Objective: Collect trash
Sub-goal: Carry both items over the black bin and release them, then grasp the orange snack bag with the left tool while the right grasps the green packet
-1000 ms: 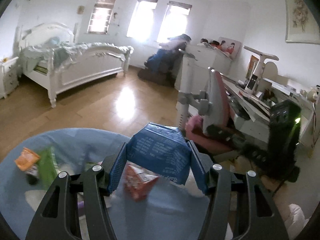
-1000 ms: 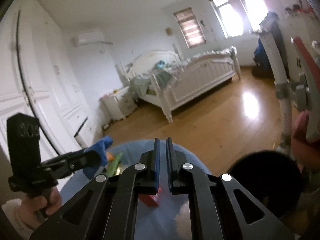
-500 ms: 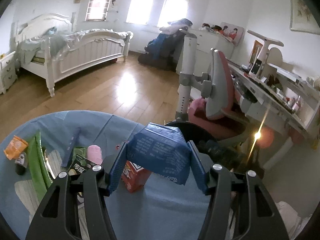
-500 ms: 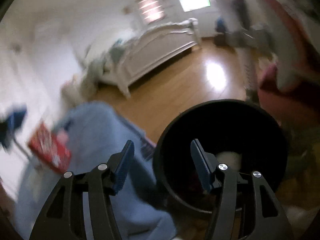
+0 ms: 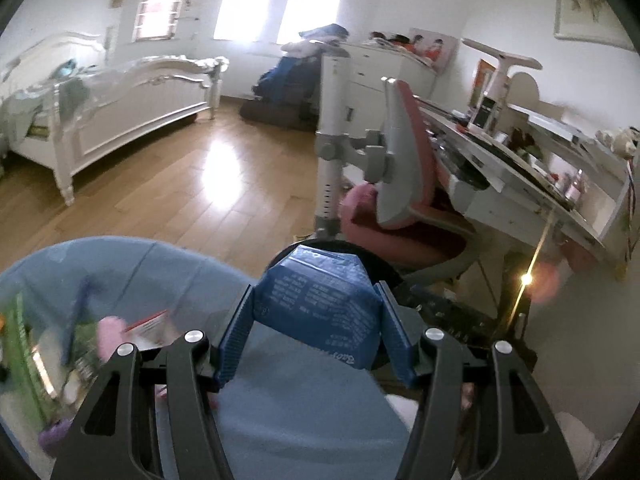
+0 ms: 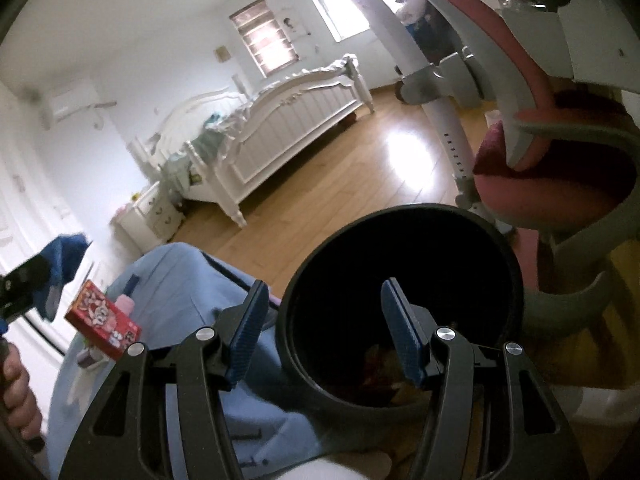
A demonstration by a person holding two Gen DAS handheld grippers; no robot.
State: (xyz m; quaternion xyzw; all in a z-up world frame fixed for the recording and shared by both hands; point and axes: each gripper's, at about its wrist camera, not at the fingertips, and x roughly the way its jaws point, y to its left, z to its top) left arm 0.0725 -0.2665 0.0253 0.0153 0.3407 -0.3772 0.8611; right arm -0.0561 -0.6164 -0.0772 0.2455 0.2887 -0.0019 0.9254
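Note:
My left gripper [image 5: 316, 320] is shut on a blue printed packet [image 5: 320, 304] and holds it above the edge of the blue-clothed table [image 5: 296, 416], just before the black bin [image 5: 382, 268]. In the right wrist view my right gripper [image 6: 324, 320] is open and empty, over the near rim of the black round bin [image 6: 400, 304], which holds some trash at the bottom. The left gripper with the blue packet [image 6: 60, 264] shows at the far left there. A red snack box [image 6: 104, 320] lies on the blue cloth [image 6: 172, 280].
More trash lies on the table's left: green wrappers [image 5: 24, 352], a pink item [image 5: 108, 332], a purple item [image 5: 54, 436]. A pink and grey chair [image 5: 400, 184] stands behind the bin, next to a cluttered desk [image 5: 528, 160]. A white bed [image 5: 104, 112] stands across the wooden floor.
My right gripper has opened and swung from over the table to over the black bin. My left gripper has carried the blue packet rightward toward the bin.

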